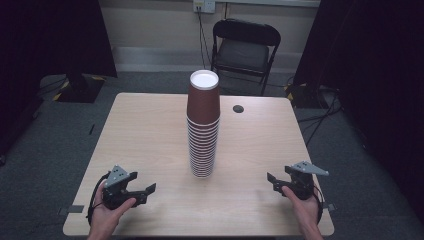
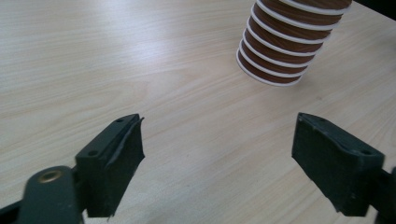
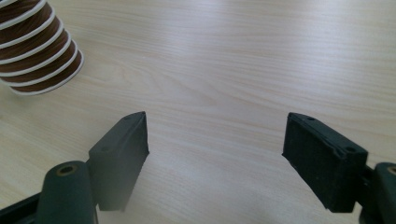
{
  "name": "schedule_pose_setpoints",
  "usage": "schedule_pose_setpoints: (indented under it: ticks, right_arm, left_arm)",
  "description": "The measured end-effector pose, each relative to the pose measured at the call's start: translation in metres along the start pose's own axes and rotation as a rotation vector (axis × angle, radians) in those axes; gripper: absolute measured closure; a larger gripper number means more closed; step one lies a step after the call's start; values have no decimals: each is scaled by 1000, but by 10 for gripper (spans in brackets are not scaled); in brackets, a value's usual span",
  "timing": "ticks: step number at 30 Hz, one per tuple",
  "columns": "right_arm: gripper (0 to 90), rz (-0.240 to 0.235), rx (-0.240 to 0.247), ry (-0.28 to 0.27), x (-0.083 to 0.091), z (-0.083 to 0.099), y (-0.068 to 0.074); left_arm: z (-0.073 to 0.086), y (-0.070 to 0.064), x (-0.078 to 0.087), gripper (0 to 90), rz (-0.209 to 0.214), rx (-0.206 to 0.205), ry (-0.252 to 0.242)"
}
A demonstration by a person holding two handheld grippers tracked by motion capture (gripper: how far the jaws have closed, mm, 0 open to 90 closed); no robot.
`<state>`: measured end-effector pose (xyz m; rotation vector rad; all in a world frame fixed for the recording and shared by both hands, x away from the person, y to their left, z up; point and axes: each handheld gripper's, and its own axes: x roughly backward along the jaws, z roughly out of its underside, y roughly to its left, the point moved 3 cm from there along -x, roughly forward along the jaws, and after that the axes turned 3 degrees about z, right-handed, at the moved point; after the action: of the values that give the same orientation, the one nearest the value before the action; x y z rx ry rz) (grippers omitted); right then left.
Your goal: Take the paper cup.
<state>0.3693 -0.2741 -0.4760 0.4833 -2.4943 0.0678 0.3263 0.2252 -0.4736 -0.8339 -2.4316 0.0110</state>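
Observation:
A tall stack of upside-down brown paper cups with white rims stands on the middle of the light wooden table. My left gripper rests near the front left edge, open and empty, well apart from the stack. My right gripper sits near the front right edge, also open and empty. In the left gripper view the stack's base lies ahead to the upper right of the spread jaws. The right gripper view has the stack's base at the upper left, beyond its open gripper.
A small dark round hole sits in the table top behind the stack to the right. A black folding chair stands beyond the far edge. Dark curtains hang at both sides, and cables lie on the grey floor.

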Motion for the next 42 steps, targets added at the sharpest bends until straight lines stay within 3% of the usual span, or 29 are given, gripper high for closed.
schedule_pose_setpoints:
  ticks: [3, 10, 20, 22, 23, 24, 28, 34, 42]
  right_arm:
    - [222, 0, -11, -15, 2, -2, -1]
    - [217, -1, 3, -17, 3, -3, 1]
    - [197, -32, -6, 0, 2, -3, -1]
    - [191, -36, -5, 4, 1, -2, 0]
    - [191, -49, -3, 7, 0, -2, 1]
    - [191, -52, -4, 4, 0, -3, 1]
    - [191, -55, -4, 3, -1, -4, 1]
    - [191, -69, 2, 8, 0, -4, 5]
    - [189, -79, 0, 7, 2, -3, 6]
  left_arm:
    - [0, -1, 1, 158, -3, -2, -2]
    - [-4, -8, 3, 163, 35, -17, 2]
    - [-26, -24, 3, 161, 50, -84, -97]
    - [-28, -24, 3, 157, 57, -74, -100]
    - [-35, -25, 4, 157, 93, -35, -114]
    - [-37, -25, 4, 157, 102, -26, -117]
    - [-46, -28, 8, 157, 98, -49, -122]
    - [-61, -33, 15, 155, 155, -91, -155]
    - [-92, -47, 15, 158, 178, -142, -210]
